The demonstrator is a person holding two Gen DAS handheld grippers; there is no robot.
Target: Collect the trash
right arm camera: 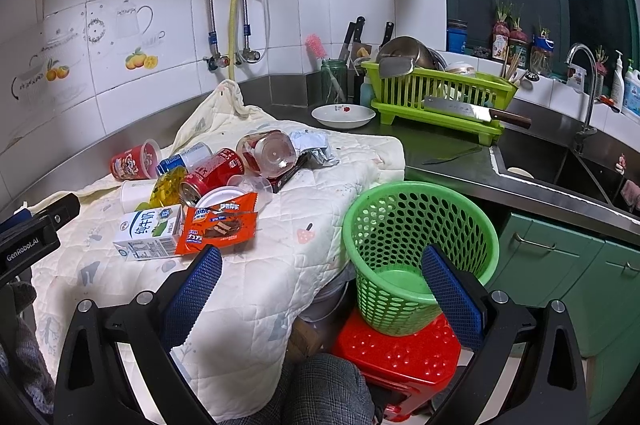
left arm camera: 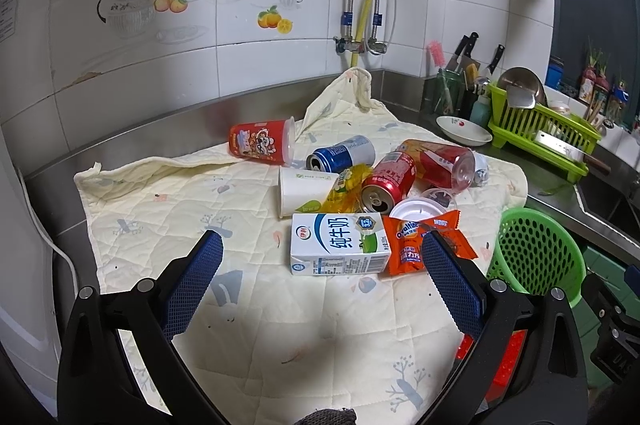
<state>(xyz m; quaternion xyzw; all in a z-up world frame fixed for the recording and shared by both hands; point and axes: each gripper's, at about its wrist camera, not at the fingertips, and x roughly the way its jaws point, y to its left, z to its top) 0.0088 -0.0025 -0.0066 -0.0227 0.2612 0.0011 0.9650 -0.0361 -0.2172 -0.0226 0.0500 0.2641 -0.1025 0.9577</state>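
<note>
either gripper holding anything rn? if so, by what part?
Nothing held. Left gripper and right gripper are both open and empty; the milk carton lies untouched on the cloth.

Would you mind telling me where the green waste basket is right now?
In the right wrist view, the green waste basket stands on a red stool just past the right edge of the quilted cloth, in front of the green cabinets.

Red stool (right arm camera: 400,349) partly behind basket (right arm camera: 416,225)
</note>
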